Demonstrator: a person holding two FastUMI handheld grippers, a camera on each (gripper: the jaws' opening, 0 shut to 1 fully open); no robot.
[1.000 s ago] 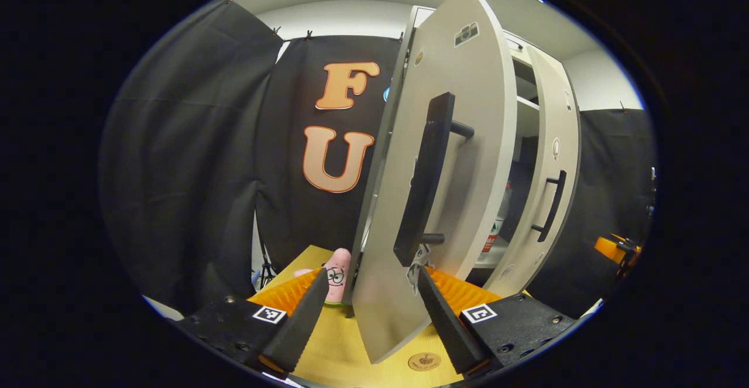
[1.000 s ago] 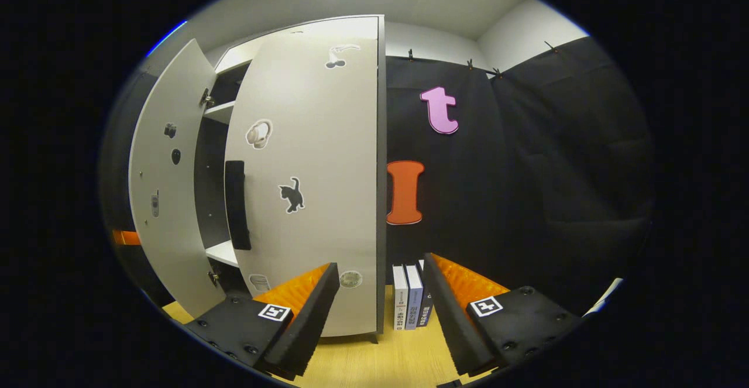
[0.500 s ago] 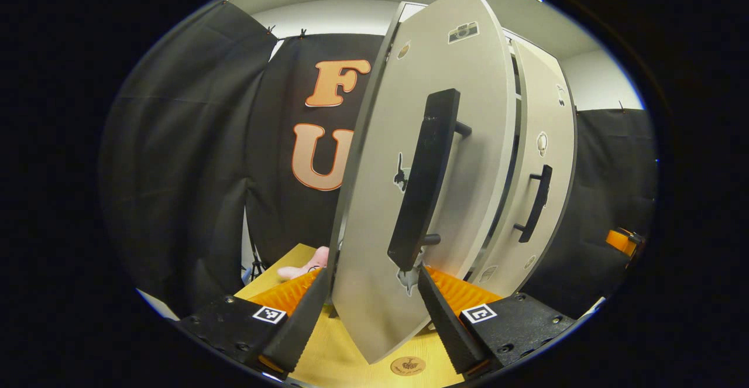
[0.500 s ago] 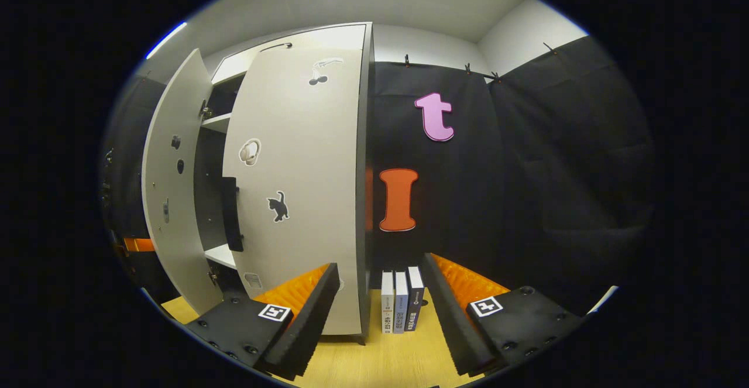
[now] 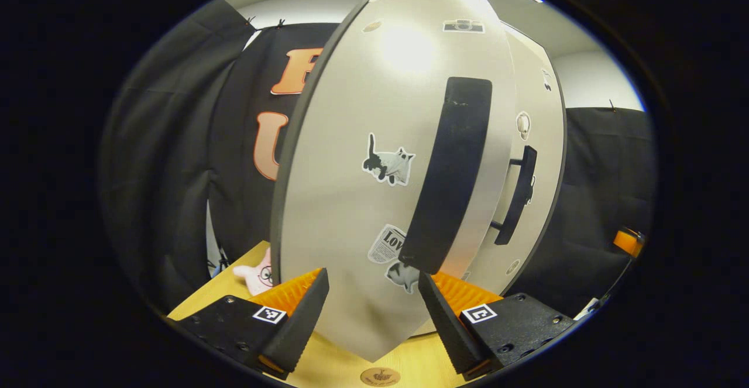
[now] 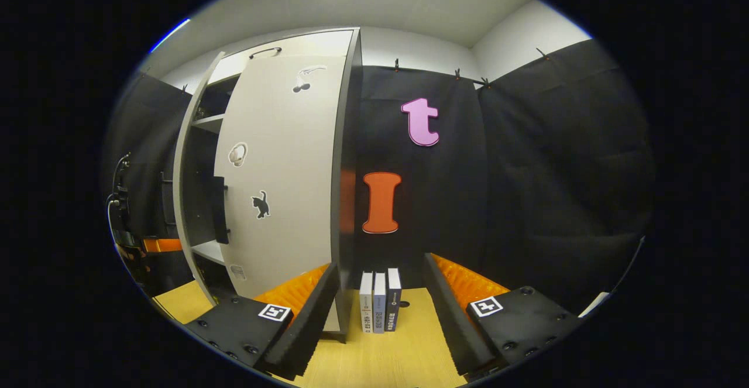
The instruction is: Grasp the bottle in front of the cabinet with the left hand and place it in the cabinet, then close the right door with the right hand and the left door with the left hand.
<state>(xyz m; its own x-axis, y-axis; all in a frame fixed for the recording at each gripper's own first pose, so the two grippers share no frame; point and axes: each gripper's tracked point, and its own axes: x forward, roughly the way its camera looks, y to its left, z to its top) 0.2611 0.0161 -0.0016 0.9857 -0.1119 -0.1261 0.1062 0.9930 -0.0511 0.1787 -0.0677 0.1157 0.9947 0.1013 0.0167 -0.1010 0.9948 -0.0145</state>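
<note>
Bottle isn't visible now; judging by both doors nearly closed, it's probably inside the cabinet. Left door is sitting almost flush in the left gripper view, its black handle just above the left gripper, whose jaws are gaping wide and gripping nothing. Right door is looking closed in the right gripper view. Right gripper is hanging back, jaws wide apart and empty, books beyond it. Step in hand: closing the left door. Next move is likely calling for a final straight push until it seats.

Three books are stood upright on the desk; a pink plush toy is laid there.
</note>
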